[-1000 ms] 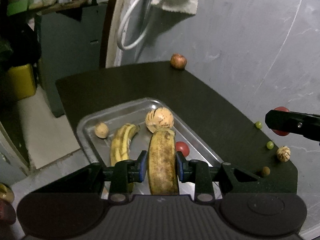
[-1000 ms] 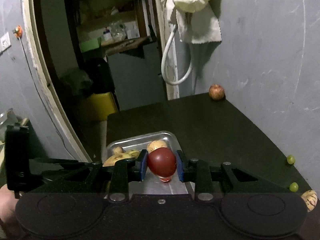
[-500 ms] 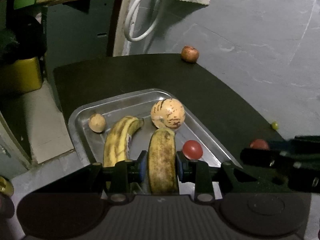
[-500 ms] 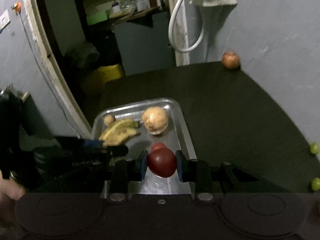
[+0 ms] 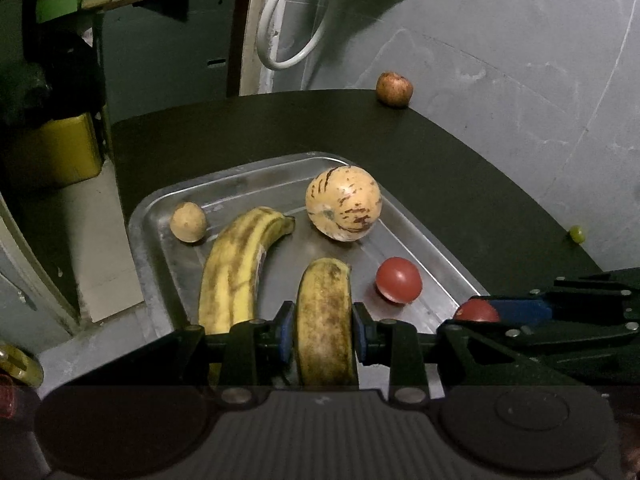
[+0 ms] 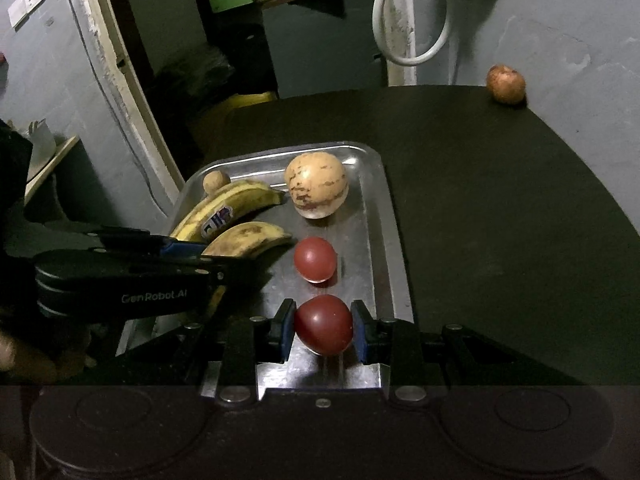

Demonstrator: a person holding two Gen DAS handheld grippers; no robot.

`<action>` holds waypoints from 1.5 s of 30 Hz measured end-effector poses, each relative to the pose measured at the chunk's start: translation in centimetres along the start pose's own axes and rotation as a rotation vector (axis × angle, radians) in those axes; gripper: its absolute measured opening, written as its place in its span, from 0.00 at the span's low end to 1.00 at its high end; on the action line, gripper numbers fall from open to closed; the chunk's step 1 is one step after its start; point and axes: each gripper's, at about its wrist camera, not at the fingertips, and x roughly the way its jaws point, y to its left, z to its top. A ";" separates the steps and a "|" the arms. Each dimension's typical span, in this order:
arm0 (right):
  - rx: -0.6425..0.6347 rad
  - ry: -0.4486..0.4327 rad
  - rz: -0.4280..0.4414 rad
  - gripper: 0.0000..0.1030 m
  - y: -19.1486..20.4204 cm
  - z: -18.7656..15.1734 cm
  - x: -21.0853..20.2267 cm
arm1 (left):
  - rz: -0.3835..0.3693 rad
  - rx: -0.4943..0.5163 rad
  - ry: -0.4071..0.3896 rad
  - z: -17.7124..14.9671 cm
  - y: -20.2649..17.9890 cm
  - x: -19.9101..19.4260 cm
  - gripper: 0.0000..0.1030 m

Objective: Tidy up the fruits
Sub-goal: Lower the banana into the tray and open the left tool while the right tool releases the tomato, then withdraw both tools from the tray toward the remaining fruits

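Observation:
A metal tray (image 5: 424,236) (image 6: 394,240) sits on the dark table. In it lie a spotted banana (image 5: 236,268) (image 6: 236,204), a streaked pale melon (image 5: 343,209) (image 6: 316,184), a small tan fruit (image 5: 188,222) (image 6: 216,181) and a red tomato (image 5: 399,280) (image 6: 315,259). My left gripper (image 5: 323,330) is shut on a second, browner banana (image 5: 325,320) (image 6: 250,238) low over the tray's near part. My right gripper (image 6: 323,330) is shut on another red tomato (image 6: 324,323) (image 5: 478,312) just above the tray's near right corner.
A brownish round fruit (image 5: 394,89) (image 6: 506,83) rests at the table's far edge by the grey wall. A green grape (image 5: 577,234) lies on the table at the right. A white hose (image 5: 288,28) hangs on the wall; a yellow bin (image 5: 56,152) stands beyond the table's left edge.
Both grippers have come down toward the tray with their fruit. The right gripper, with its tomato, has moved in from the right to the tray's near right corner.

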 end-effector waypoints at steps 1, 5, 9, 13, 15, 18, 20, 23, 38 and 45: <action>-0.003 0.002 0.002 0.30 0.0 0.0 0.1 | 0.001 -0.002 0.000 0.0 0.0 0.0 0.31; -0.024 0.010 0.005 0.30 0.0 -0.1 0.4 | 0.003 -0.001 0.003 0.2 0.1 0.0 0.31; -0.032 0.016 0.004 0.30 -0.2 -0.3 0.7 | 0.003 -0.003 0.005 0.2 0.1 0.0 0.31; -0.032 0.016 0.005 0.31 -0.1 -0.4 0.8 | 0.002 -0.005 0.006 0.2 0.1 0.0 0.32; -0.035 0.017 0.004 0.31 -0.1 -0.4 0.8 | 0.001 -0.007 0.005 0.2 0.1 0.0 0.32; -0.034 0.017 0.004 0.31 -0.1 -0.4 0.8 | 0.000 -0.008 0.006 0.2 0.1 0.0 0.32; -0.032 0.018 0.004 0.32 -0.1 -0.4 0.8 | 0.002 -0.009 0.005 0.3 0.1 -0.1 0.32; -0.024 0.019 0.009 0.32 -0.2 -0.4 0.7 | 0.006 -0.012 0.003 0.3 0.1 -0.2 0.32; -0.025 -0.015 0.009 0.44 0.1 -0.1 -0.7 | 0.001 -0.033 -0.036 1.3 0.0 -1.3 0.47; -0.021 -0.053 0.001 0.59 0.1 0.4 -2.5 | -0.010 -0.050 -0.088 2.1 -0.5 -3.0 0.78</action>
